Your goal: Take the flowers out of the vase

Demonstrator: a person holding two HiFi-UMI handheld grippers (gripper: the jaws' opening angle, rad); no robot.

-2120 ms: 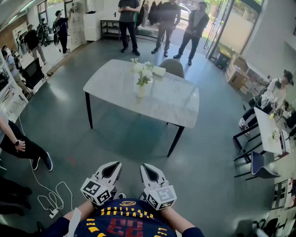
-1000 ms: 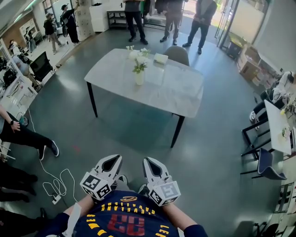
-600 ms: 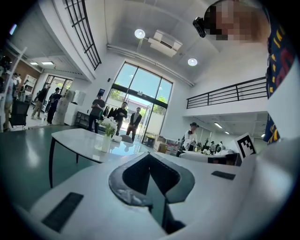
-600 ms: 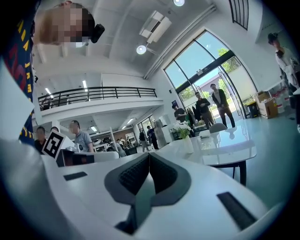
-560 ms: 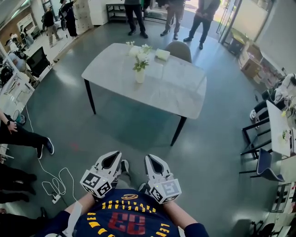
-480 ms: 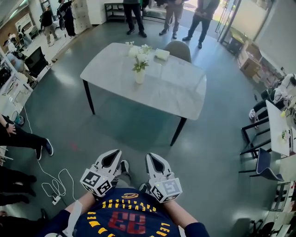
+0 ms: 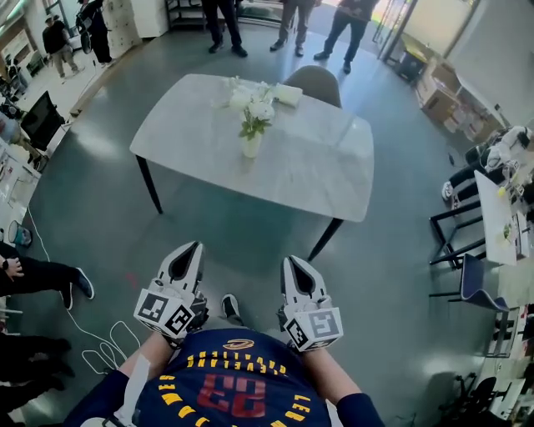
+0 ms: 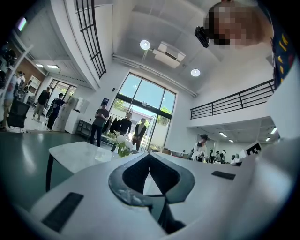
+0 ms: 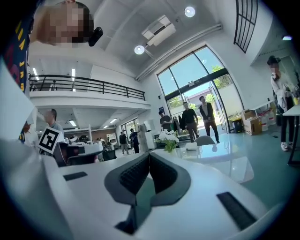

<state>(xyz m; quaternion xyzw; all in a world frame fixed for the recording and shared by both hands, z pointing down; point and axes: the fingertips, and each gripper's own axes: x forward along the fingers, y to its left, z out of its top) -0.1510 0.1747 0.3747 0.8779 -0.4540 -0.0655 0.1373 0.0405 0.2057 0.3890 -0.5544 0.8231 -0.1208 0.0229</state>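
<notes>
We've got two grippers out in front of us, both well short of the table (image 7: 313, 171). The left gripper (image 7: 190, 248) has its jaws pressed together with nothing between them. The right gripper (image 7: 294, 260) is the same, jaws closed tight and empty.

There's one table, a pale top on dark legs, across a stretch of grey floor (image 7: 392, 275) from both grippers. On the table's far-left part stands one white vase (image 7: 250, 148), upright. One bunch of white flowers (image 7: 254, 107) with green leaves is standing in it, and neither gripper is near it. There's more white bloom just behind, at the table's far edge, too small for us to sort out.

One small white box (image 7: 289, 94) lies at that far edge. One grey chair (image 7: 315, 81) sits at the table's far side. Three people (image 7: 290, 15) stand beyond it.
</notes>
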